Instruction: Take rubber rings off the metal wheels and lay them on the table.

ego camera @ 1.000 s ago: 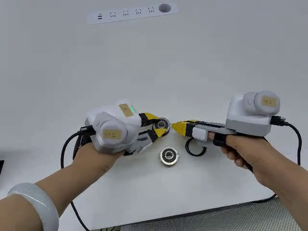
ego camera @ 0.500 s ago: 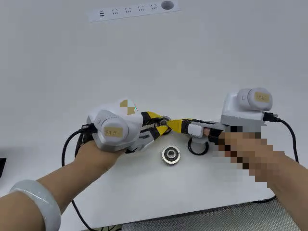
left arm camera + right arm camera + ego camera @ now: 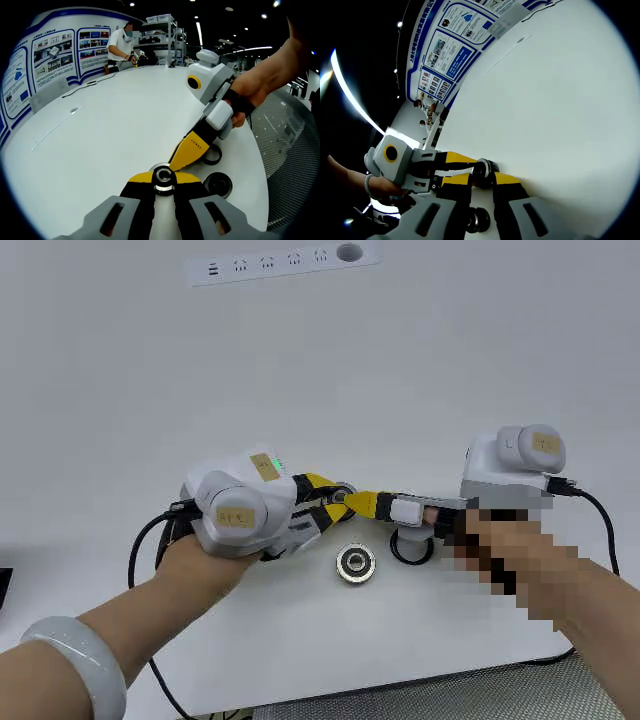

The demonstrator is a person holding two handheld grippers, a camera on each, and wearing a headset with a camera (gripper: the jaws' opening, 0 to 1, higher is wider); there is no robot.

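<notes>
Over the table [image 3: 300,390], see metal wheel [image 3: 163,176] clamped in left gripper [image 3: 331,502] — right gripper [image 3: 352,503] pinched on its rim, apparently on the rubber ring [image 3: 478,176]. Below, second wheel [image 3: 353,562], loose ring [image 3: 398,556].

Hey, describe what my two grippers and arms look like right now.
Both the left gripper and right gripper have white, rounded housings with tan stickers, grey-and-black jaws tipped in yellow, and a black cable trailing from the rear. Your forearms are bare, no sleeves; a pale bangle circles the left wrist.
</notes>
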